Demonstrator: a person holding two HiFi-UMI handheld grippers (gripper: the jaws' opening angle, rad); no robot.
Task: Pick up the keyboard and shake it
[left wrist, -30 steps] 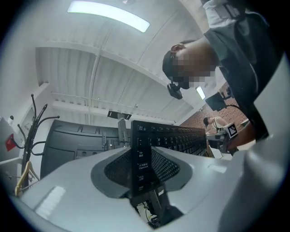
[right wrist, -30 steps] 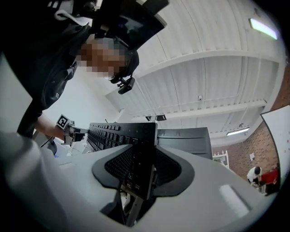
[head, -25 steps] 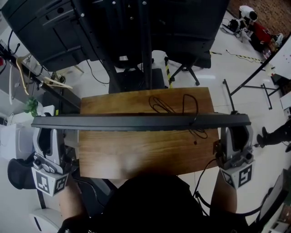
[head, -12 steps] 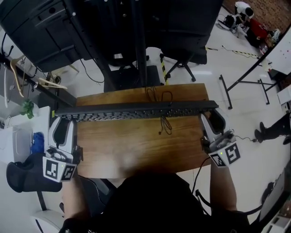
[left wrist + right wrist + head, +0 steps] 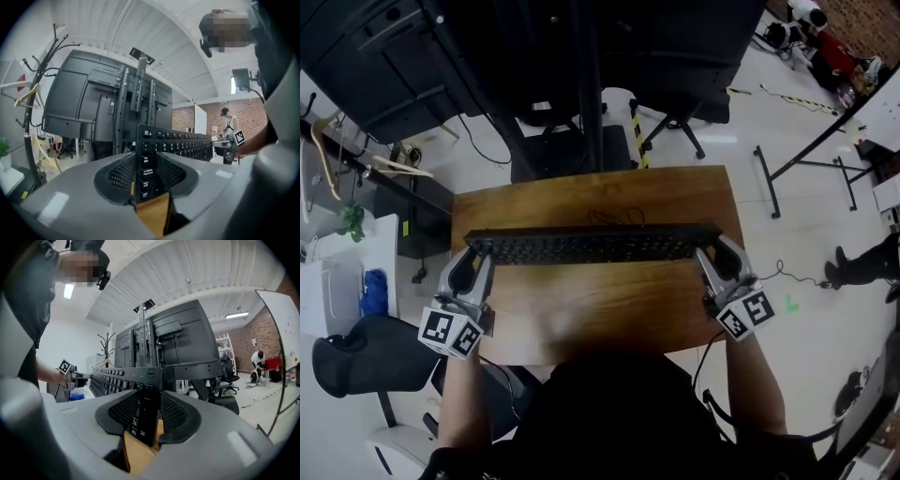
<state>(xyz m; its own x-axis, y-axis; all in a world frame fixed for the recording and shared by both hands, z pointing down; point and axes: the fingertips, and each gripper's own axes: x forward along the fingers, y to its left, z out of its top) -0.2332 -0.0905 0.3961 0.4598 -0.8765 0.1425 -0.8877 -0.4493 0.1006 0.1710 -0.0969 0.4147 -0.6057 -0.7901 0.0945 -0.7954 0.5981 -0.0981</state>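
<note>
A long black keyboard [image 5: 591,246] stretches across the wooden table [image 5: 581,314], keys facing up, held low over it by both ends. My left gripper [image 5: 472,266] is shut on the keyboard's left end, and the Caps Lock column [image 5: 146,161] sits between its pads. On the opposite end my right gripper [image 5: 713,259] is shut, clamping the edge below the logo [image 5: 145,416]. The keyboard's thin black cable [image 5: 614,217] lies looped on the table behind it. Whether the keyboard touches the tabletop I cannot tell.
A large black screen on a stand [image 5: 581,66] rises just behind the table. A dark office chair [image 5: 356,356] stands at the lower left, a coat rack [image 5: 347,164] at the left. A whiteboard frame [image 5: 806,169] and a person's legs [image 5: 862,270] are on the right.
Both grippers have come down together with the keyboard, from near the camera to just over the table. The keyboard has rolled from edge-on so that its keys now face up.
</note>
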